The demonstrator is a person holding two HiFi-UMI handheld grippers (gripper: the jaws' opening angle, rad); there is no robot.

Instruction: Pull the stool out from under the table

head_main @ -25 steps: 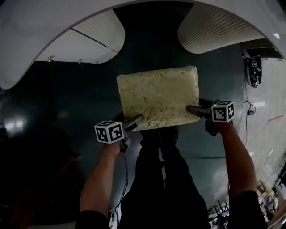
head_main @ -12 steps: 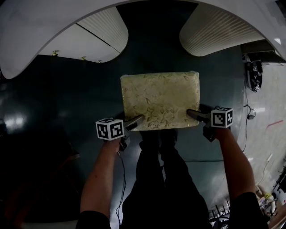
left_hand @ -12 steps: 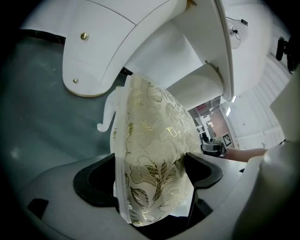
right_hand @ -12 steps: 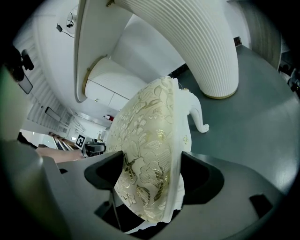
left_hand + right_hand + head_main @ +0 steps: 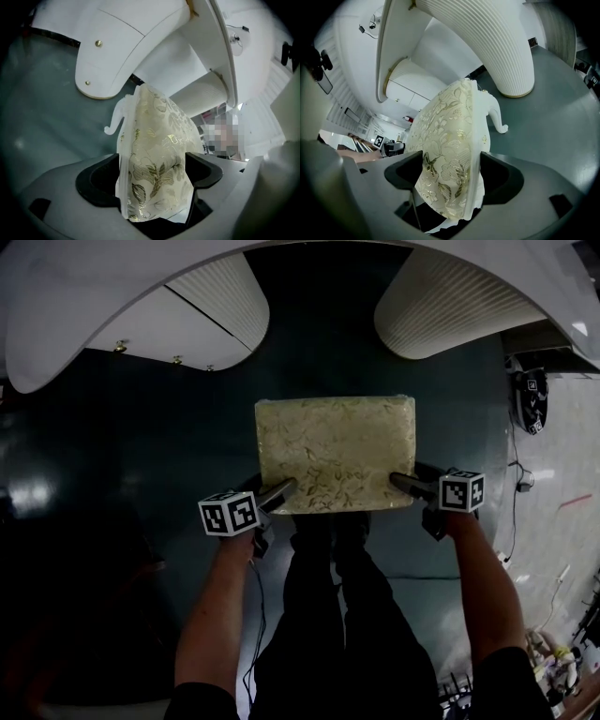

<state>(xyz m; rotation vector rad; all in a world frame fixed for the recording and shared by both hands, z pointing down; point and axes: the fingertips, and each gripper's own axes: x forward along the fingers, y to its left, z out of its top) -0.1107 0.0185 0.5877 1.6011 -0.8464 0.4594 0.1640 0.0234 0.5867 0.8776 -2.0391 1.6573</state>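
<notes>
The stool (image 5: 336, 451) has a cream seat cushion with a gold floral pattern and stands on the dark floor just in front of the white table (image 5: 112, 287). My left gripper (image 5: 281, 491) is shut on the cushion's near left corner (image 5: 152, 183). My right gripper (image 5: 401, 483) is shut on its near right corner (image 5: 447, 180). A curled white stool leg (image 5: 117, 117) shows beside the cushion, and another white stool leg (image 5: 497, 117) appears in the right gripper view.
Two ribbed white table pedestals (image 5: 220, 301) (image 5: 450, 306) stand beyond the stool, left and right. The person's dark trouser legs (image 5: 342, 615) are directly behind the stool. A spare gripper device (image 5: 527, 399) lies on the floor at the right, with cables (image 5: 516, 493) nearby.
The stool and both grippers have come slightly nearer to me and away from the table. The grips on both corners are unchanged.
</notes>
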